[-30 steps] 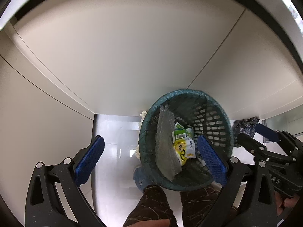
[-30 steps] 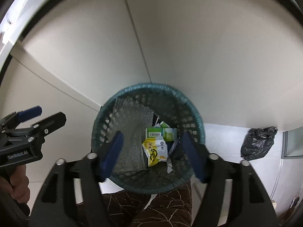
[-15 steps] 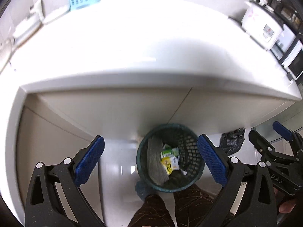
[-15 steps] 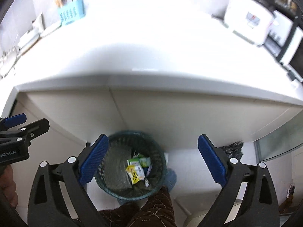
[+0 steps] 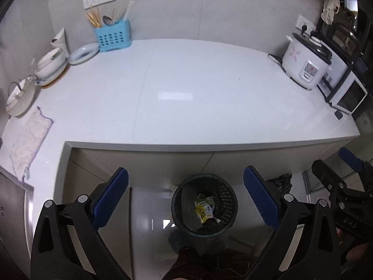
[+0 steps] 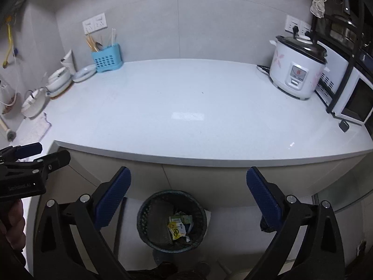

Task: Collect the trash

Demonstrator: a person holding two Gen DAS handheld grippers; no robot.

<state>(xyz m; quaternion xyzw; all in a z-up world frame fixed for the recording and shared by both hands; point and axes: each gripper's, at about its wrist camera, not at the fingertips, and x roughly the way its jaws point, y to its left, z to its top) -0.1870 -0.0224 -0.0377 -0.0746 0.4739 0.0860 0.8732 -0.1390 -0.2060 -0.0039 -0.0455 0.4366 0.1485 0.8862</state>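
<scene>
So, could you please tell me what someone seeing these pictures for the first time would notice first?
Probably the dark green mesh bin on the floor below the counter's front edge, with a yellow wrapper and green packets inside. Above it spreads the broad white countertop, bare in the middle, with a white rice cooker at its right end and a blue utensil holder at the back left.
</scene>
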